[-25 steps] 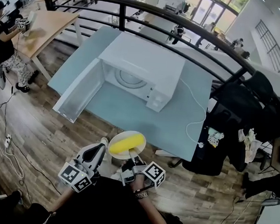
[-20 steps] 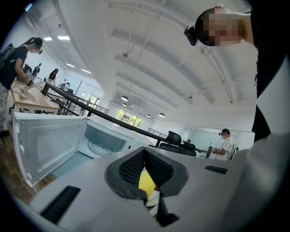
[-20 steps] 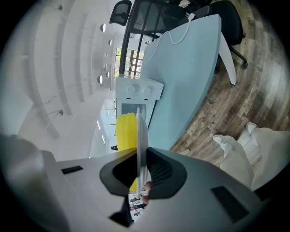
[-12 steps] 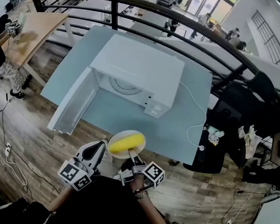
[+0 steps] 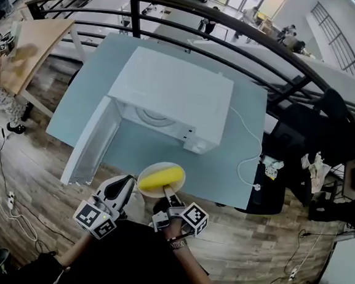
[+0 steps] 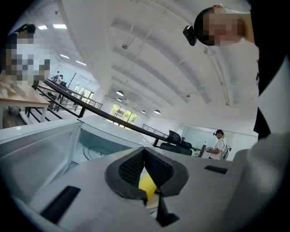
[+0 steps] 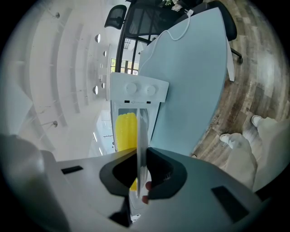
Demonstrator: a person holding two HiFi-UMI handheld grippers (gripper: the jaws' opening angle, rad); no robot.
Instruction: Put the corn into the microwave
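A yellow corn cob lies on a small pale plate. My right gripper is shut on the plate's near rim and holds it over the table's front edge. In the right gripper view the plate runs edge-on between the jaws of the right gripper, with the corn on its left. The white microwave stands on the blue-grey table, its door swung open to the left. My left gripper is shut and empty beside the plate. The left gripper view looks into the cavity.
A white power cord trails over the table's right side. A black railing runs behind the table. A dark chair with bags stands to the right. Wooden floor lies under my hands, and a wooden desk is at far left.
Both grippers and the plate with the corn have moved forward toward the table; the plate now overlaps the table's front edge. Both grips look unchanged.
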